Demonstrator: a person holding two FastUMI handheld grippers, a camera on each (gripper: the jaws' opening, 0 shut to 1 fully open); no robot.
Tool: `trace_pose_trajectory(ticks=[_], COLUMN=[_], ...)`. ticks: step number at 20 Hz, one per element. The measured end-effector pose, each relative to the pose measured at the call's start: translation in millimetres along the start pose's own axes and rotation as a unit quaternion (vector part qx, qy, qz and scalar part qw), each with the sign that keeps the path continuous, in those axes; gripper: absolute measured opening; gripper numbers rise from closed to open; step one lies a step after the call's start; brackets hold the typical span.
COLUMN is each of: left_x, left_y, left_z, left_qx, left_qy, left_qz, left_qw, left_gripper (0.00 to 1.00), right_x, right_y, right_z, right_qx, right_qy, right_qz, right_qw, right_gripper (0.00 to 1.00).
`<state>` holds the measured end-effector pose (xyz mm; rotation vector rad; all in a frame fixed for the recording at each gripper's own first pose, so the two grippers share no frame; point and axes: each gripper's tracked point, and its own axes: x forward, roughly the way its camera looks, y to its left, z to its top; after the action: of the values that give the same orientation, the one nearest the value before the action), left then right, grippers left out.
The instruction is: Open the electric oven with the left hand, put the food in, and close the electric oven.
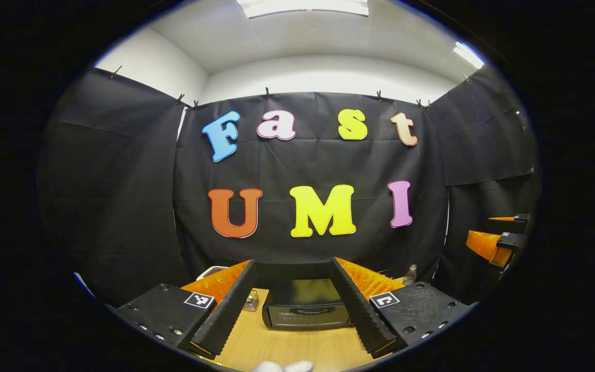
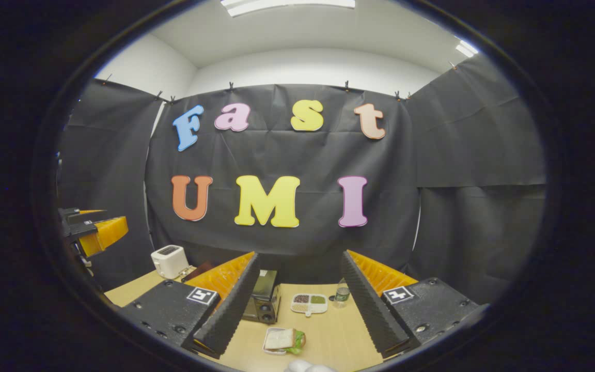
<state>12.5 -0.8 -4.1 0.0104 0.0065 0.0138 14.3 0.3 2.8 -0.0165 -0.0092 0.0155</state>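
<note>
Grippers wide apart above the table, oven door closed

Left gripper view: the left gripper (image 1: 293,305) sits at the bottom centre of the frame, its two black ridged fingers (image 1: 228,310) spread wide with nothing between them. Framed in that gap, low in the middle, stands the electric oven (image 1: 305,310) on the wooden table (image 1: 287,346), its dark door closed and the handle facing this way. A small glass jar (image 1: 250,299) stands just beside the oven's left side, and a clear bottle (image 1: 409,275) peeks up to the lower right. At the right edge of the frame the right gripper (image 1: 499,235) shows, orange and black, well apart from the oven.

Right gripper view: the right gripper (image 2: 297,305) fills the bottom, fingers equally wide open and holding nothing. Between them the oven (image 2: 262,302) appears left of centre. The food (image 2: 283,340), a sandwich in a shallow tray, lies nearer, at bottom centre. A divided plate (image 2: 309,303) and a bottle (image 2: 342,293) stand behind it. A white toaster (image 2: 169,261) sits at lower left, and the left gripper (image 2: 96,227) shows at the left edge.
</note>
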Motion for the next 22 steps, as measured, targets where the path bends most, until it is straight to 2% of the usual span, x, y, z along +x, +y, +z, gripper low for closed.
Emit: trace_pose_trajectory(ticks=[8,19,22], left_x=[29.3,108.4,133.5], left_y=[-13.6,-51.9,-53.8], left_z=[-40.6,-168.9,-199.6], left_qx=[-0.013,-0.043,-0.031], left_qy=[0.017,0.088,0.109], left_qz=[-0.012,-0.046,-0.048], left_qw=[1.000,0.994,0.992], left_gripper=[0.94,0.94,0.94], right_x=[6.7,13.3,18.8], right_y=[-9.2,-57.4,-68.4], right_z=[0.6,-15.0,-24.7], right_qx=[-0.009,-0.034,-0.040], right_qy=[-0.005,0.017,0.031], right_qz=[0.001,-0.042,-0.059], right_qw=[1.000,0.998,0.997], right_gripper=[0.99,0.99,0.99])
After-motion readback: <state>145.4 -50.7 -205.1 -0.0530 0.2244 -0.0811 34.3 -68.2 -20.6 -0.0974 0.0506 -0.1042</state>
